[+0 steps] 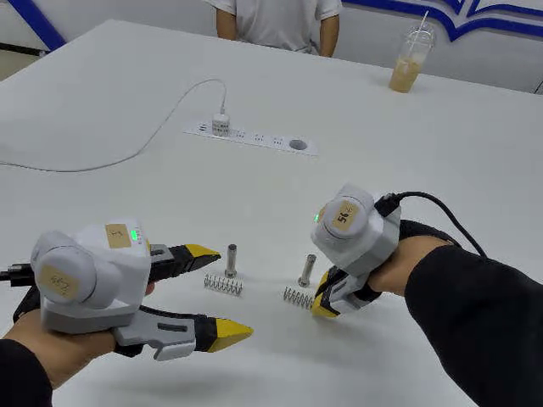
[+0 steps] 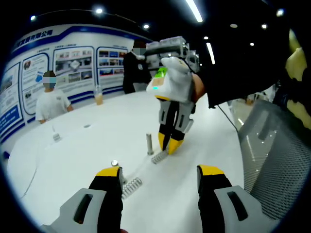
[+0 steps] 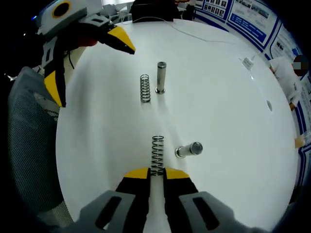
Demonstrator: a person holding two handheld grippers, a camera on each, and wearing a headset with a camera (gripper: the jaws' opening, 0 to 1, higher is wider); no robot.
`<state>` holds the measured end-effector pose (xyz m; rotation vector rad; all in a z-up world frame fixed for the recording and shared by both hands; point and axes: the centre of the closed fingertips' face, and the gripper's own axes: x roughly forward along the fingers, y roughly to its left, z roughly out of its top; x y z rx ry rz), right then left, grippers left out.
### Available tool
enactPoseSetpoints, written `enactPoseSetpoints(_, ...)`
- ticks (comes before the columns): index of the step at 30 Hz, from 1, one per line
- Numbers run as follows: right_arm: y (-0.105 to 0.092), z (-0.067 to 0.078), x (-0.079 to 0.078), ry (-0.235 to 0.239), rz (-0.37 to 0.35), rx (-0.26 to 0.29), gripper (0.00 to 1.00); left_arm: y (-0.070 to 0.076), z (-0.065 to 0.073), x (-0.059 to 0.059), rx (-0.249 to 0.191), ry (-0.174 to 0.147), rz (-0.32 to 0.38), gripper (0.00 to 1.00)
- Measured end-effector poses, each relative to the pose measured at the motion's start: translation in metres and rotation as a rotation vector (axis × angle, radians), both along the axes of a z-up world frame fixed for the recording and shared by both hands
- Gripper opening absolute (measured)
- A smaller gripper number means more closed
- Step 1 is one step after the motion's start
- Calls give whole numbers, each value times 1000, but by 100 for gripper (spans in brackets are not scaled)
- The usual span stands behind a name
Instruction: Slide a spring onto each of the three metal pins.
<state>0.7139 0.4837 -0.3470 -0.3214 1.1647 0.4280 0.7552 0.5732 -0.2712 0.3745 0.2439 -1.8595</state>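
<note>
Two metal pins stand upright on the white table [image 1: 127, 110]: one pin [image 1: 231, 259] [image 3: 161, 77] on the left and another pin [image 1: 307, 270] [image 3: 189, 149] [image 2: 150, 144] on the right. A loose spring [image 1: 223, 284] [image 3: 144, 88] [image 2: 131, 187] lies flat beside the left pin. My right gripper [image 1: 327, 305] [image 3: 156, 174] [image 2: 171, 143] is down at the table, shut on the end of a second spring [image 1: 297, 297] [image 3: 157, 155] [image 2: 158, 157], which lies just beside the right pin. My left gripper [image 1: 216, 291] [image 2: 160, 171] hovers open near the left pin and holds nothing.
A power strip [image 1: 254, 137] with a plugged-in adapter and a trailing cable [image 1: 161, 127] lies mid-table. An iced drink cup [image 1: 410, 64] stands at the far right. A person [image 1: 276, 21] stands at the table's far edge.
</note>
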Motion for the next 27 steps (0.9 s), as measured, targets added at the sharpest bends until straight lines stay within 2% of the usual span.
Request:
enactPoseSetpoints(6, 2, -7, -2, 16, 11, 2, 12, -2, -2, -6, 5, 0, -16, 63)
enactPoseSetpoints(11, 3, -4, -3, 11, 8, 6, 12, -4, -4, -11, 10, -1, -30, 63)
enactPoseSetpoints(19, 9, 12, -9, 13, 48, -4, 12, -7, -6, -17, 17, -11, -53, 61)
enactPoseSetpoints(27, 19, 30, -17, 21, 92, -1, 12, -12, -3, -24, 12, -25, -91, 54)
